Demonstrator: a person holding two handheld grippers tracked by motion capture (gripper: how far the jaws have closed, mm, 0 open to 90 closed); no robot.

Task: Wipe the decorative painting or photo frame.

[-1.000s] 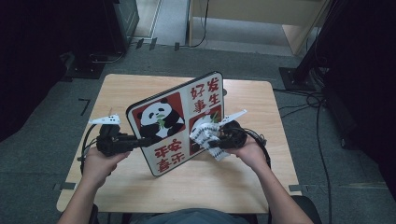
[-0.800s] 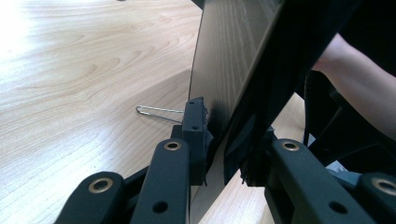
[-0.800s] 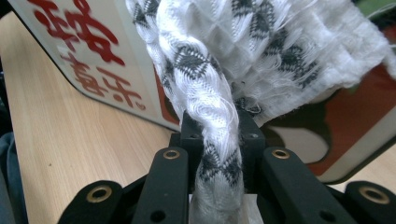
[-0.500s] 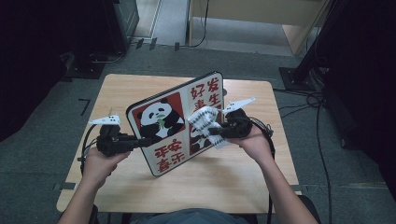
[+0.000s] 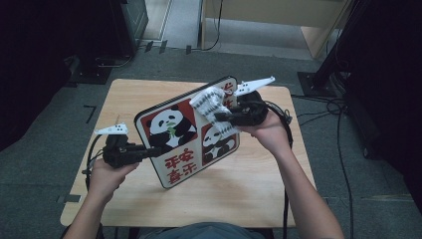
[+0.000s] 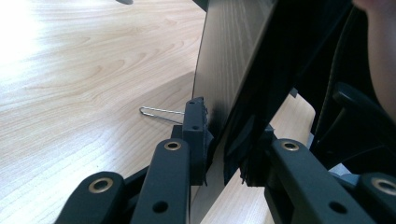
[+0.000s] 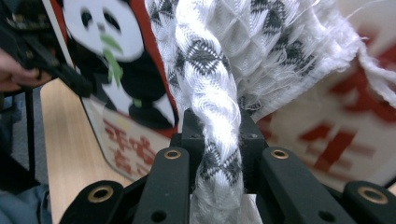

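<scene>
Currently I have the left gripper clamped on the lower left edge of the panda board; in the left gripper view its fingers pinch the board's thin edge from both sides. Board is held tilted up off the bench, printed face toward the high camera, one lower corner close to the bench top, contact not clear. A thin wire loop lies on the bench just behind the board. Right gripper sits over the board's upper right part, its fingers closed tight on a white cloth with a grey woven pattern. Cloth bunches out ahead of the fingers and lies against the board's face, over the red panels near the top edge. Both hands grip their tools from below.
</scene>
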